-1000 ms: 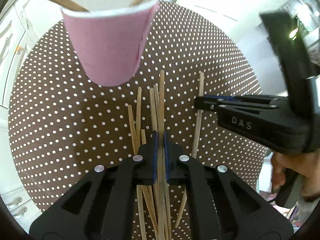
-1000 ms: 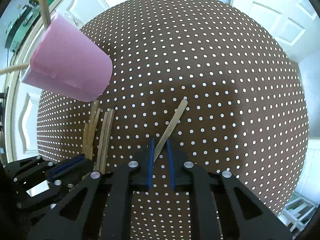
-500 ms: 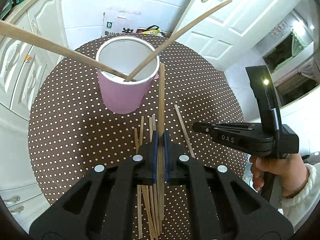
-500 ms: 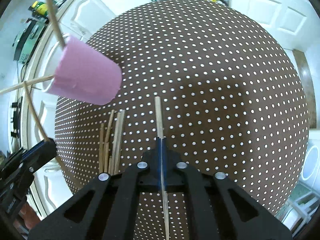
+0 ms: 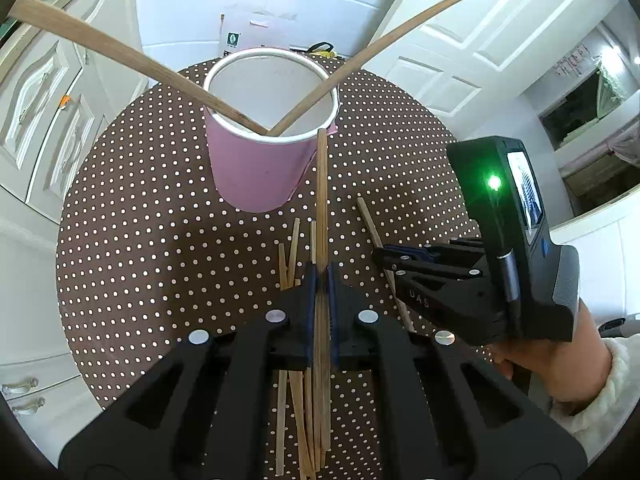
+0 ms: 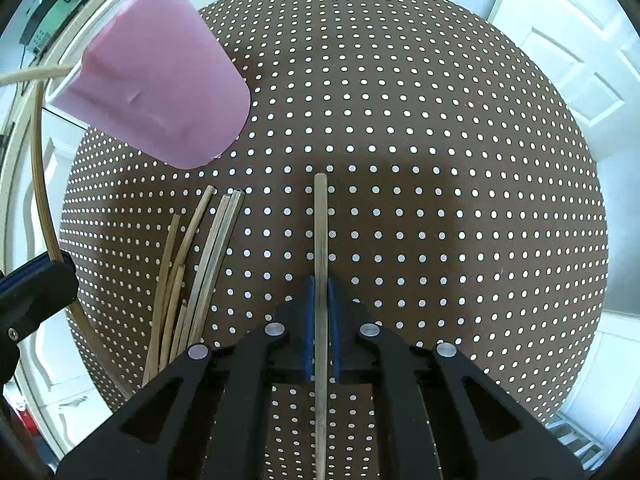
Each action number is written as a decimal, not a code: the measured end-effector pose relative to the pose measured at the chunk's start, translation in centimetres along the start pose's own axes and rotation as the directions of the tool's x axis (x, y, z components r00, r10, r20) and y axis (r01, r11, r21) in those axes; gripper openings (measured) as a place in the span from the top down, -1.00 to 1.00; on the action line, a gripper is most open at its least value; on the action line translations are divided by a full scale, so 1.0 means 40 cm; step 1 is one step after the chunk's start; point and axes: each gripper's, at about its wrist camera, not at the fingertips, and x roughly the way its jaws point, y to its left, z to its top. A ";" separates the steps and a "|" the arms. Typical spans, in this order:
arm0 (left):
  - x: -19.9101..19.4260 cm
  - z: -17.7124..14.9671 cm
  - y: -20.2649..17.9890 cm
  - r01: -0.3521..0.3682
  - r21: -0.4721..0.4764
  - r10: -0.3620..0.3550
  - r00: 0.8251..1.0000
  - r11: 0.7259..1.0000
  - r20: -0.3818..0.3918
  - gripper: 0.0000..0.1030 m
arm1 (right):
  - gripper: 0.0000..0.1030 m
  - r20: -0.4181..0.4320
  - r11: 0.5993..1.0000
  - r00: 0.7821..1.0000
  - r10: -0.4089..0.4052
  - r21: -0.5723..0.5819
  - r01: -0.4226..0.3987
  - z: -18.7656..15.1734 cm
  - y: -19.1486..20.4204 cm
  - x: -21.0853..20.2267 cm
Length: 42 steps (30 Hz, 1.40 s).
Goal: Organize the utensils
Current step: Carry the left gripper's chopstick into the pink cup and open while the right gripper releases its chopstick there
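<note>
A: Two chopsticks are already standing in the pink paper cup [image 5: 256,168], one leaning out to the left [image 5: 120,60] and one to the right [image 5: 384,44], crossing near the bottom of the cup.

B: And the grippers?

A: Each one is clamped on a single stick. The left gripper [image 5: 321,280] has its blue pads pressed tight on a bamboo chopstick [image 5: 321,200] that runs straight ahead between the fingers, its far tip ending right at the cup's near rim in the left wrist view.

B: Is that tip touching the cup?

A: I cannot tell; it overlaps the rim in that view, nothing more.

B: The right one?

A: The right gripper [image 6: 321,300] is closed on another chopstick [image 6: 320,232], which points forward over the brown dotted tablecloth [image 6: 440,160]. In the left wrist view the same gripper [image 5: 386,258] sits to the right, a hand [image 5: 552,364] in a white fuzzy sleeve [image 5: 600,396] holding its handle.

B: What is left on the table?

A: A loose bundle of chopsticks [image 6: 192,264] lies on the cloth, just to the left of the right gripper and in front of the cup [image 6: 156,80]. The left wrist view shows the same bundle [image 5: 294,244] beneath the left gripper's fingers.

B: Where is the cup?

A: Upright on the round table, beyond the bundle.
</note>
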 end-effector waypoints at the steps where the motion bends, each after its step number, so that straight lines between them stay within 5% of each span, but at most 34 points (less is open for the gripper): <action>1: -0.003 0.000 -0.001 0.004 0.001 -0.004 1.000 1.000 0.003 0.88 | 0.90 0.011 0.999 0.999 0.031 0.015 -0.031 -0.003 -0.009 -0.006; 6: -0.059 0.013 -0.013 0.028 0.011 -0.029 0.999 1.000 0.037 0.88 | 0.90 0.103 0.988 0.984 0.145 0.044 -0.150 -0.024 -0.100 -0.121; 10: -0.122 0.035 -0.027 0.058 0.021 -0.060 0.995 0.998 0.083 0.88 | 0.90 0.226 0.974 0.951 0.210 0.032 -0.223 -0.034 -0.124 -0.247; 20: -0.274 0.103 -0.049 0.103 0.034 -0.108 0.970 0.994 0.218 0.88 | 0.90 0.490 0.953 0.819 0.297 -0.093 -0.290 0.011 -0.078 -0.492; 24: -0.328 0.133 -0.048 0.092 0.021 -0.094 0.955 0.996 0.282 0.88 | 0.90 0.580 0.951 0.754 0.309 -0.159 -0.267 0.035 -0.047 -0.544; 30: -0.384 0.166 -0.023 0.070 -0.010 -0.062 0.933 0.998 0.354 0.88 | 0.90 0.665 0.956 0.688 0.290 -0.228 -0.182 0.076 -0.005 -0.612; 36: -0.424 0.191 -0.004 0.040 -0.041 -0.019 0.907 0.998 0.421 0.88 | 0.90 0.725 0.960 0.632 0.275 -0.243 -0.139 0.120 0.016 -0.620; 42: -0.435 0.205 0.024 0.008 -0.085 0.033 0.888 0.996 0.459 0.88 | 0.90 0.750 0.959 0.602 0.274 -0.256 -0.118 0.170 0.036 -0.611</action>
